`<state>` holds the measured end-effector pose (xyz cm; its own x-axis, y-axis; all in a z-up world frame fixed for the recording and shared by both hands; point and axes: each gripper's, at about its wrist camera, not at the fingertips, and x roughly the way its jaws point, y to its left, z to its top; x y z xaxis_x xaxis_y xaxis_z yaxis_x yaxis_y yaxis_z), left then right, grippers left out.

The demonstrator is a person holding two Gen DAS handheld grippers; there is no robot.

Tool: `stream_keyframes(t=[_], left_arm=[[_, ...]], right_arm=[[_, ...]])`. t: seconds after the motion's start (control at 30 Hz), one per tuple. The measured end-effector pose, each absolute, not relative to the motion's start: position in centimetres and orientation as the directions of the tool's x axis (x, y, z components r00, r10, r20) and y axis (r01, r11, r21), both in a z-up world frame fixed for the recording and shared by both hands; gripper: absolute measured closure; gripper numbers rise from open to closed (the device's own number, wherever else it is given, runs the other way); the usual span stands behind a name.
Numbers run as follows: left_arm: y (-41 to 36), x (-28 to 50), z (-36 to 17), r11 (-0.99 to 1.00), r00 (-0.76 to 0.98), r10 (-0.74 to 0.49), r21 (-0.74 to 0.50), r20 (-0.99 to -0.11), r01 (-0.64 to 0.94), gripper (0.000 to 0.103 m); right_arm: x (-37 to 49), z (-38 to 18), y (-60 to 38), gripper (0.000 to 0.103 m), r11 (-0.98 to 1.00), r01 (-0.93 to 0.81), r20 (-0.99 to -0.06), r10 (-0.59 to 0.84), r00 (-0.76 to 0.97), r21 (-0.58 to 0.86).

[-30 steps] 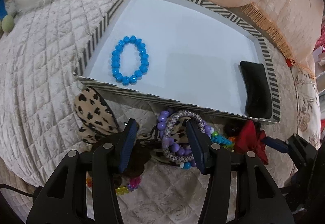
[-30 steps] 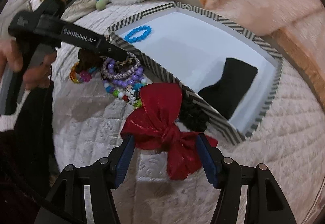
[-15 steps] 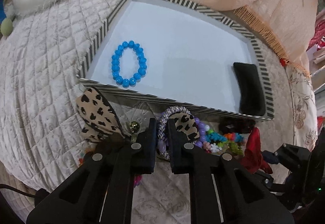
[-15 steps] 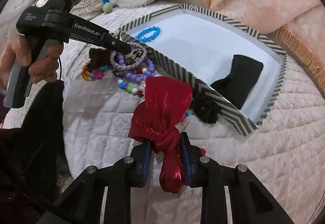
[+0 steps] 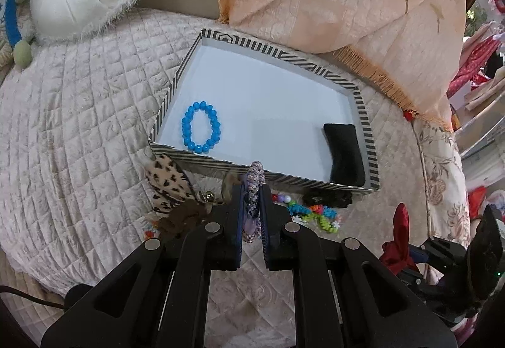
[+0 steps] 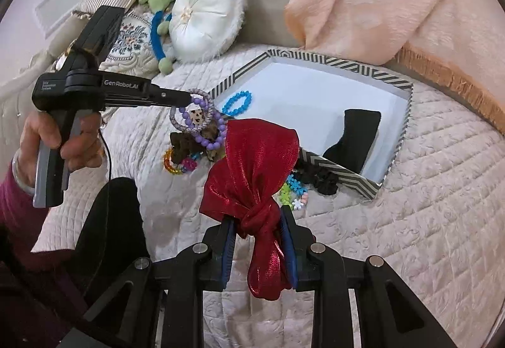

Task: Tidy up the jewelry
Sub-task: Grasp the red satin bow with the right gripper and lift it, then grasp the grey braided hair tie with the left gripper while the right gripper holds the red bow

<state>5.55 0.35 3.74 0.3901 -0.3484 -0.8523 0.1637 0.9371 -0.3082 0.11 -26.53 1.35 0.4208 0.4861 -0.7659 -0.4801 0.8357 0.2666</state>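
Quilted bed: left tongs pinch braided bracelet, perhaps beads too; right tongs clamp red bow near tray.

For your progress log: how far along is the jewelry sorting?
Done: blue bracelet and black cushion lie in the tray. In hand: left tongs grip a braided band, right tongs a red bow. Left: scrunchies and beads outside.
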Motion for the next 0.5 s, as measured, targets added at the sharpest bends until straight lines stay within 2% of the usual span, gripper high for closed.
stream_keyframes(t=[0.3, 0.5], left_arm=[[2.5, 5.2, 2.8, 0.931, 0.359, -0.364, -0.350, -0.860, 0.105, 0.095], [5.2, 5.0, -0.9, 0.952, 0.313, -0.295, -0.306, -0.903, 0.014, 0.095]], right_arm=[[-0.9, 0.9, -25.9, 0.077, 0.835, -0.466, -0.766, 0.496, 0.409, 0.292], [-1.3, 0.3, -25.2, 0.077, 0.827, -0.472, -0.769, 0.507, 0.390, 0.306]])
